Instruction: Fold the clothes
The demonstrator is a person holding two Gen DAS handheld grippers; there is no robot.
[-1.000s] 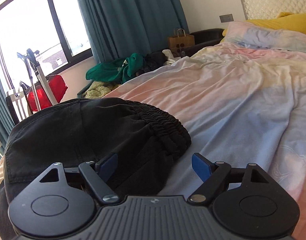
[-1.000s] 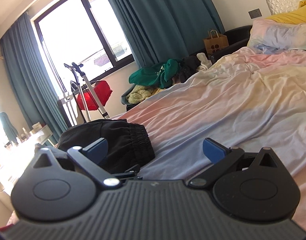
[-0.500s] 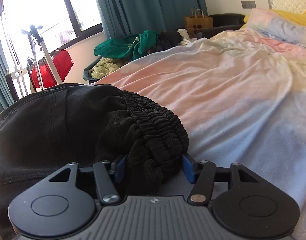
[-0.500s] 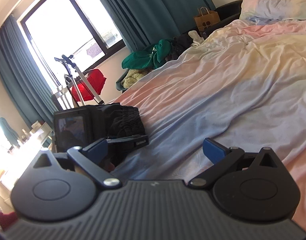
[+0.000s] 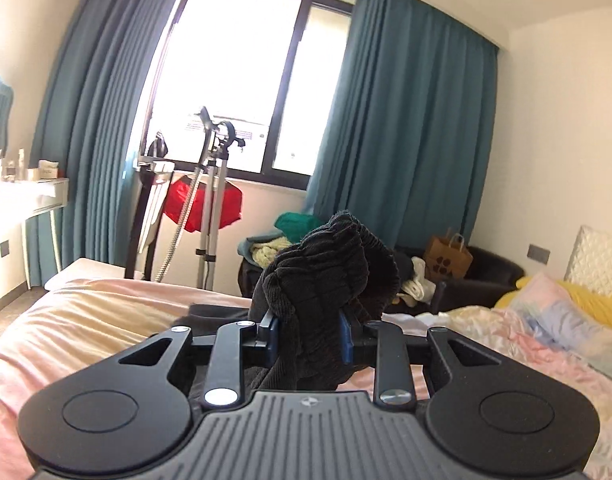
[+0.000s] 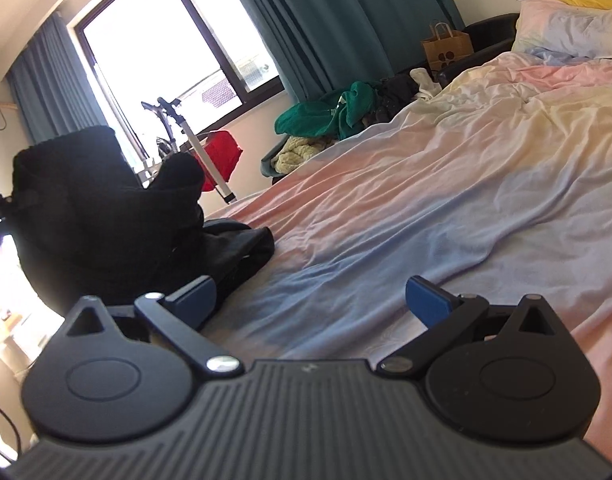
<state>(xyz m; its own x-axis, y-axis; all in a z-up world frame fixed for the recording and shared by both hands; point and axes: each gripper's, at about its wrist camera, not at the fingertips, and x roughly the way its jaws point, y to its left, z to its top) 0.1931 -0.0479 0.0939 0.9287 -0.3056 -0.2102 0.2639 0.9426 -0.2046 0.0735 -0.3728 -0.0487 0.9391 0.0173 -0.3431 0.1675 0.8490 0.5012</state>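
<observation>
My left gripper (image 5: 308,340) is shut on the black shorts (image 5: 326,280), pinching the ribbed elastic waistband and holding it lifted above the bed. In the right wrist view the raised shorts (image 6: 102,208) hang at the left, with their lower part still lying on the pastel bedsheet (image 6: 426,200). My right gripper (image 6: 320,300) is open and empty, low over the sheet just right of the shorts.
A heap of green and yellow clothes (image 6: 326,120) lies on a chair beside the bed. A garment steamer stand (image 5: 214,200) with a red item stands by the window. A paper bag (image 5: 448,258) sits on a dark armchair. Pillows (image 6: 566,28) lie at the bed's head.
My left gripper closed on the shorts' waistband and lifted it up off the bed, tilting upward. My right gripper stayed open and shifted little.
</observation>
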